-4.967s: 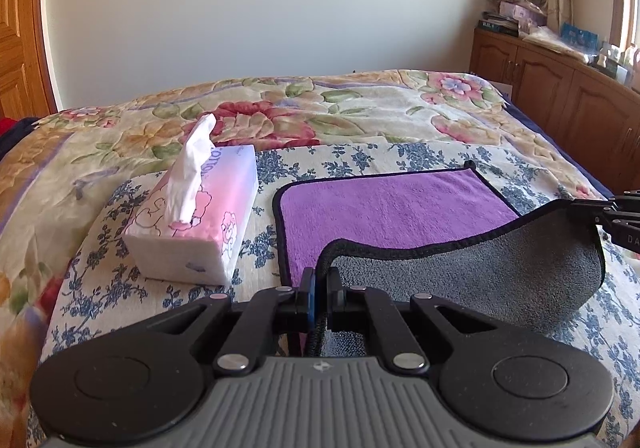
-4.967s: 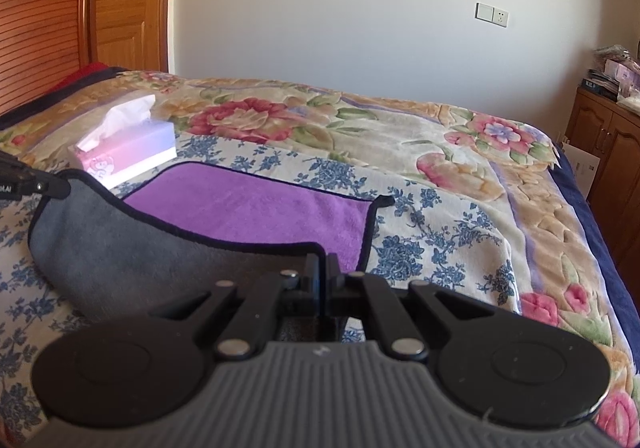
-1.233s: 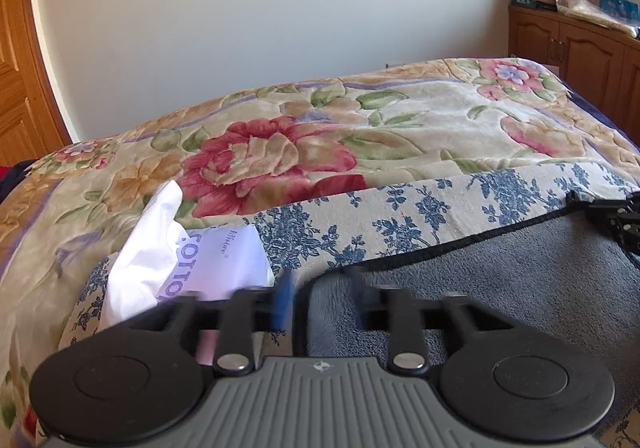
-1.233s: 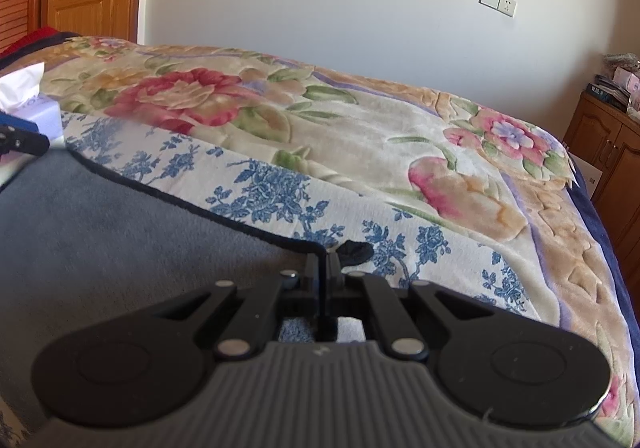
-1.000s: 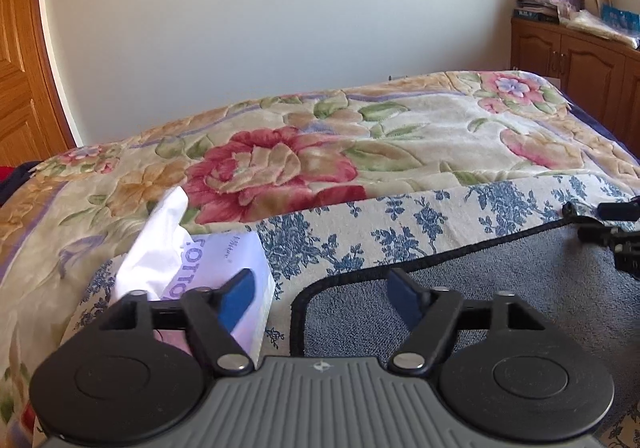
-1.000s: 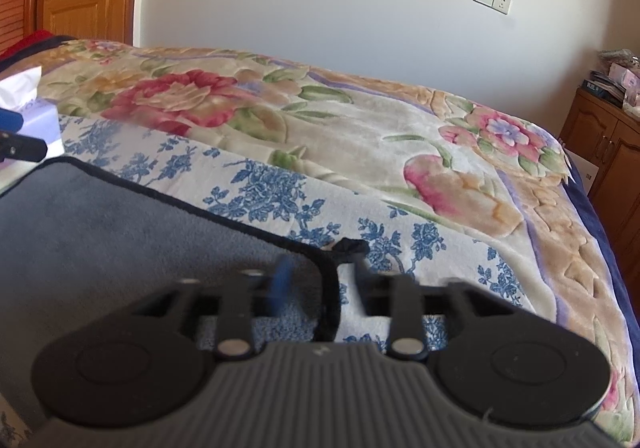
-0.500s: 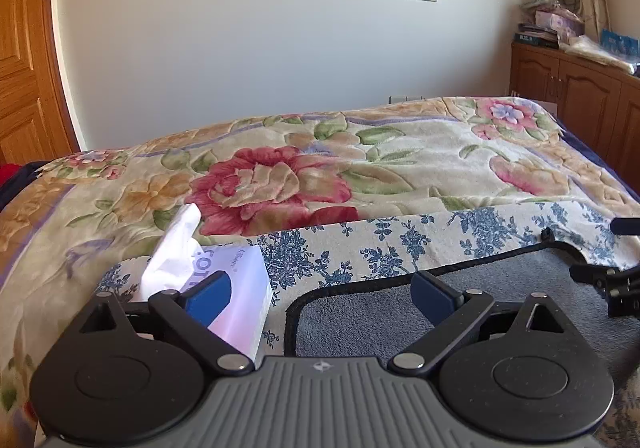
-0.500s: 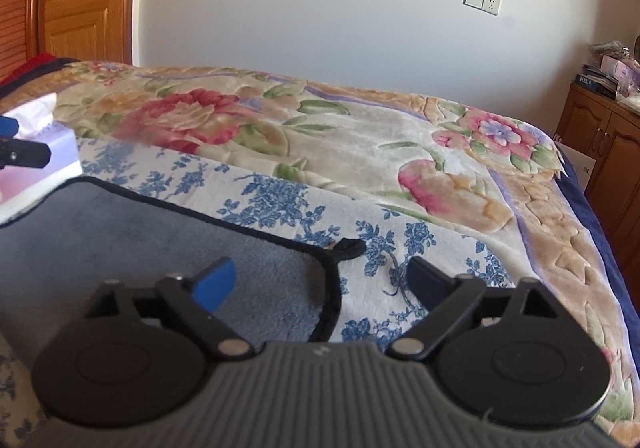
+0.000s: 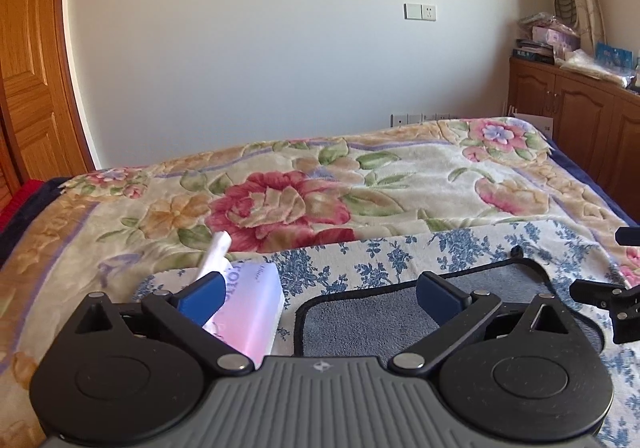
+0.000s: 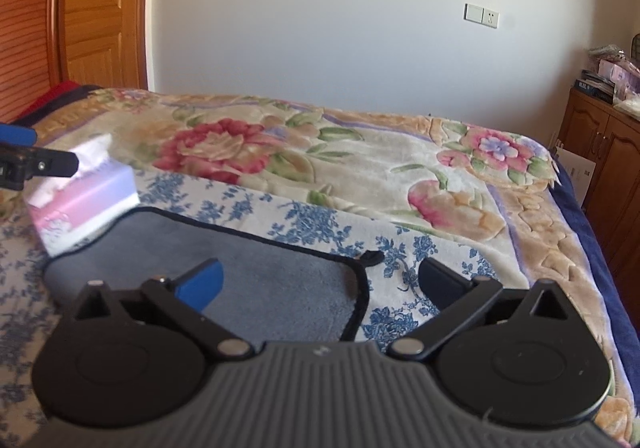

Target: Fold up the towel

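The towel (image 9: 372, 318) lies folded flat on the bed, grey side up with a black hem; it also shows in the right wrist view (image 10: 256, 276). My left gripper (image 9: 318, 294) is open and empty, raised above the towel's far left corner. My right gripper (image 10: 320, 282) is open and empty above the towel's far right corner, where a small black loop (image 10: 372, 257) sticks out. The right gripper's fingers (image 9: 600, 294) show at the right edge of the left wrist view. The left gripper's fingers (image 10: 40, 164) show at the left edge of the right wrist view.
A pink and white tissue box (image 9: 252, 308) stands just left of the towel, also in the right wrist view (image 10: 80, 196). The bed carries a blue-flowered sheet (image 10: 304, 220) over a floral blanket (image 9: 288, 204). Wooden cabinets (image 9: 580, 120) stand at the right, a wooden door (image 10: 100, 8) at the left.
Both grippers opened and let go of the towel's far corners, then rose and drew back. The towel stays folded with its grey side up.
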A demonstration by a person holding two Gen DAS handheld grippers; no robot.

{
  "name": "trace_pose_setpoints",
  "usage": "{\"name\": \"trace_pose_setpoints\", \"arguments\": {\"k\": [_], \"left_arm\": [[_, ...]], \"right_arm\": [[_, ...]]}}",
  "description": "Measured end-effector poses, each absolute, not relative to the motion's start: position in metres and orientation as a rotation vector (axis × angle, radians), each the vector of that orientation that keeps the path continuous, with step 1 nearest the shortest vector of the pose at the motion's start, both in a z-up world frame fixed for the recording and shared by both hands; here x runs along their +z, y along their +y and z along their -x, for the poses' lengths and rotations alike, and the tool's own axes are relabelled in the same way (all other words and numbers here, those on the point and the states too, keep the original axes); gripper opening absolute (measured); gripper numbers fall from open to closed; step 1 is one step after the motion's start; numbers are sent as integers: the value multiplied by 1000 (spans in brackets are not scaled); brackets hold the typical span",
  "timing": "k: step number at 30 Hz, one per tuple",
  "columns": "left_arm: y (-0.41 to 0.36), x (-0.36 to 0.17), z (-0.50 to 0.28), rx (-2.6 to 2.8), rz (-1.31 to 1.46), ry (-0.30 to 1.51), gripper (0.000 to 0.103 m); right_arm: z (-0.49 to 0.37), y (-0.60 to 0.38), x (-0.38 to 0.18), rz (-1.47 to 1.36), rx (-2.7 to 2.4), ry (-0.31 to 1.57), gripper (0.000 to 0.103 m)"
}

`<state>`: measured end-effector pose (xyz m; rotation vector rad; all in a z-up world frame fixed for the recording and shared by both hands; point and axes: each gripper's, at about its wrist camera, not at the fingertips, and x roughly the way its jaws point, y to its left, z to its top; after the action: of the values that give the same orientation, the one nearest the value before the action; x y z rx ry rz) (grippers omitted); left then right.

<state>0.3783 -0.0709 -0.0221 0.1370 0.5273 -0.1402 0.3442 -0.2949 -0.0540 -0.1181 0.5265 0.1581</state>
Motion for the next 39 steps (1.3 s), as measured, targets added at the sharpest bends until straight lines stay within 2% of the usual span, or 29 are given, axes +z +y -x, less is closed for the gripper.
{"name": "trace_pose_setpoints", "arguments": {"k": [27,39], "left_arm": [[-69,35,-269,-160,-186,486,103],[-65,53,-204,-183,-178,466,103]], "right_arm": [[-254,-283,9,111,148,448,103],[-198,-283,12,41,112,445,103]]}}
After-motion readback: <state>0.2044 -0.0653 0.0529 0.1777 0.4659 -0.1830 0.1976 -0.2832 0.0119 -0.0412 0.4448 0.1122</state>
